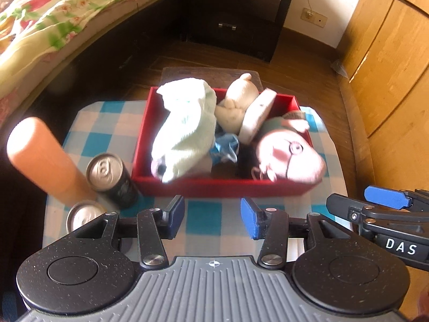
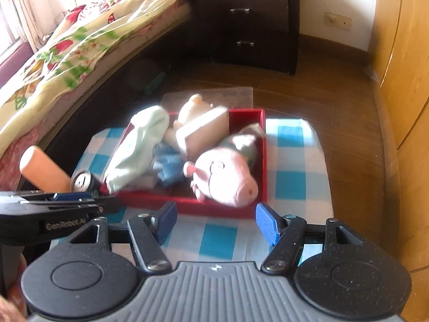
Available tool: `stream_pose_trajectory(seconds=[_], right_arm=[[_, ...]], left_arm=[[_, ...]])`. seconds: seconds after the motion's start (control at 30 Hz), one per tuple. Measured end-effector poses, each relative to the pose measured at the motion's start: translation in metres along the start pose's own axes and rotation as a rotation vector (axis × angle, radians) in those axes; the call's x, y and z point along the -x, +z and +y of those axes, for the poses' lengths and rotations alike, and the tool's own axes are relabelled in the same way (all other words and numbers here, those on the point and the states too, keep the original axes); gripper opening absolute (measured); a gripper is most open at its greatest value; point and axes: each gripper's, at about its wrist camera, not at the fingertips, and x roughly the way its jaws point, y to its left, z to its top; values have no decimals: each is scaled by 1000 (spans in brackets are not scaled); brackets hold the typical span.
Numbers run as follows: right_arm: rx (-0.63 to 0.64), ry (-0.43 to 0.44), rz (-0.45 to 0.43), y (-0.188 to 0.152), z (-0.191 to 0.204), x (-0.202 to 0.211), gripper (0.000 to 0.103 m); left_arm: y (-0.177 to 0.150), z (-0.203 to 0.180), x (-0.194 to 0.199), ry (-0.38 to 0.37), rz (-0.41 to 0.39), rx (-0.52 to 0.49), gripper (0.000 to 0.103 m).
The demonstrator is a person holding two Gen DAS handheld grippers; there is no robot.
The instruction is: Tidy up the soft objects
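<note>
A red box (image 1: 214,186) (image 2: 261,145) sits on a blue-and-white checked cloth (image 1: 203,220) (image 2: 292,161). It holds a pale green towel (image 1: 187,128) (image 2: 136,147), a cream plush toy (image 1: 241,99) (image 2: 193,112), a beige sponge block (image 1: 257,115) (image 2: 203,131), a blue cloth (image 1: 225,147) (image 2: 169,166) and a pink pig plush (image 1: 289,158) (image 2: 228,179). My left gripper (image 1: 211,220) is open and empty, just in front of the box. My right gripper (image 2: 215,222) is open and empty, in front of the box near the pig.
An orange cylinder (image 1: 43,158) (image 2: 43,171) and two drink cans (image 1: 112,177) (image 1: 83,214) stand left of the box. A bed with a floral quilt (image 1: 53,21) lies at left, a dark nightstand (image 1: 236,13) behind, wooden cabinets (image 1: 388,67) at right.
</note>
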Motion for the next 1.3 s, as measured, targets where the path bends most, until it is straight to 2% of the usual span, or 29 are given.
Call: stream_pose_trajectory(seconds=[0.33,0.77,0.87,1.03,1.3], right_arm=[[6,28,-1,-51,3,22,43],[-1,83,-38,-105,7,44,43],[-4,82,-41,-113,8,45,43],[-30,69,-101,-124,6,46,44],[-47,51,-145,-119,6,32,44]], left_arm=[[-52,-3,27,0,-33,-43,54],[-112,0,40,-23,-77,-61,57],[-120,1,44,-27,-101,-66,60],[-124,1,43,-49,-141,-44,60],[-116,2,26,-36,-159,-28,60]])
